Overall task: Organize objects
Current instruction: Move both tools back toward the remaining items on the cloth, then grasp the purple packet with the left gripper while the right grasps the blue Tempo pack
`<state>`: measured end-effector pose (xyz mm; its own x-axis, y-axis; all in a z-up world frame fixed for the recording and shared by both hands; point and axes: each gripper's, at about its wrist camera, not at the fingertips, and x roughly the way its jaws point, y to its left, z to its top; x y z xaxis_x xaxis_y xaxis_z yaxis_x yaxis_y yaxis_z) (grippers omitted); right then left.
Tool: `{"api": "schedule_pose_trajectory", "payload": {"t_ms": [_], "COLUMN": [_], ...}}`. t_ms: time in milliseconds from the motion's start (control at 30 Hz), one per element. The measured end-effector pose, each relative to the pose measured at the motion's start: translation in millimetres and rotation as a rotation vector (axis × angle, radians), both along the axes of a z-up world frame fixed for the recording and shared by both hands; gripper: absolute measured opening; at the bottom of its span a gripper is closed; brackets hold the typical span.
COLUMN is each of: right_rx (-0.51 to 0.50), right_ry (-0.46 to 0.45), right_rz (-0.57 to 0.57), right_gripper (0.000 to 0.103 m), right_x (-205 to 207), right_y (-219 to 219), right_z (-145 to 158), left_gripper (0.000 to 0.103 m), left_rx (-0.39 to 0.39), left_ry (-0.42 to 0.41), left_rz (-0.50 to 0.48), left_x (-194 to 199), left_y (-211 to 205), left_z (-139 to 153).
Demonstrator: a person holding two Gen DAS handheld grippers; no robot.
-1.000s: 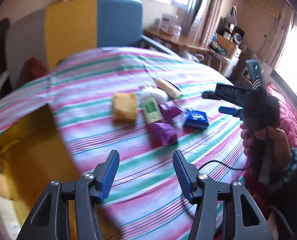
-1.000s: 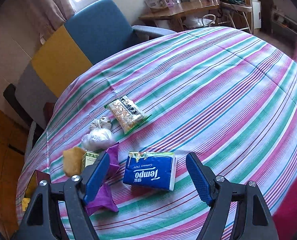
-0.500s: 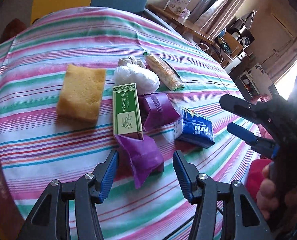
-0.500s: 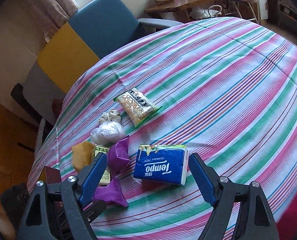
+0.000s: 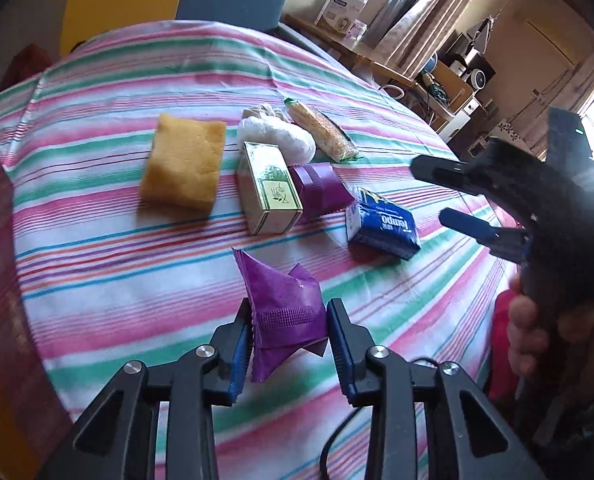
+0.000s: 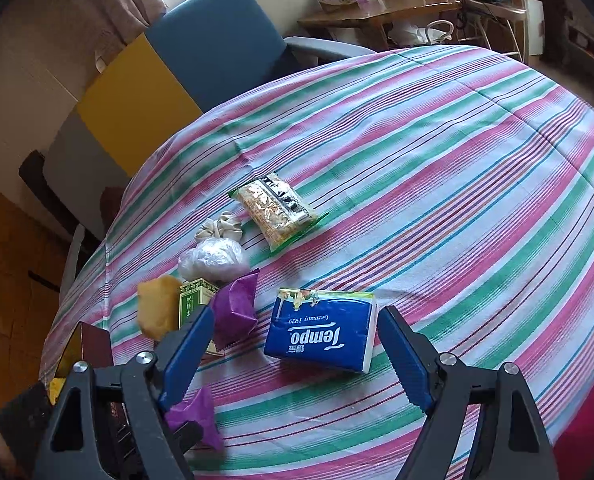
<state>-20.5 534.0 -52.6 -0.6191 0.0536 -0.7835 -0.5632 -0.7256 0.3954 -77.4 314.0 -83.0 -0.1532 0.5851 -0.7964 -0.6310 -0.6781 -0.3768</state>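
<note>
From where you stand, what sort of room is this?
Most likely a lived-in home, a living or dining room: a round table under a striped tablecloth, a blue armchair by curtained windows, and a cluttered wooden side table.

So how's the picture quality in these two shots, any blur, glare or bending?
Left wrist view: fisheye bends the striped tablecloth into a dome, the yellow sponge is slightly smeared, and the window at far right blows out behind the right gripper. Right wrist view: sharper, the Tempo tissue pack text is legible, corners are dark.
</note>
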Motion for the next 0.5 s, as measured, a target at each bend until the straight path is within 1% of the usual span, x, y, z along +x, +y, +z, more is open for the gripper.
{"api": "schedule_pose_trajectory", "payload": {"t_ms": [67, 133, 300, 367, 500], "right_rx": [0.015, 0.029, 0.008, 0.027, 0.050], "right_ry": [-0.013, -0.030, -0.081, -0.100, -0.136], "right_rz": [0.002, -0.019, -0.060, -0.067, -0.046], "right_gripper": [0.084, 0.084, 0.084, 0.084, 0.084], "right_x": [-1.2, -0.3, 0.0, -0.6, -5.3], "right_y": [-1.0, 2.0, 11.8, 12.6, 8.5], "right_z": [-0.6, -2.1, -12.5, -14.1, -17.8], "left_gripper": [0.035, 0.035, 0.036, 0.036, 0.036], "left_rx": [0.005, 0.013, 0.034, 0.041, 0.059], "left_ry": [0.019, 0.021, 0.048, 0.057, 0.072], "left_rz": [-0.001, 0.002, 0.005, 0.002, -0.004], "left_x": [7.2, 13.3, 27.2, 31.7, 40.5], "left_y": [-11.4, -22.0, -44.0, -50.5, -65.1], "left_z": [7.8, 13.4, 26.2, 30.6, 39.4]}}
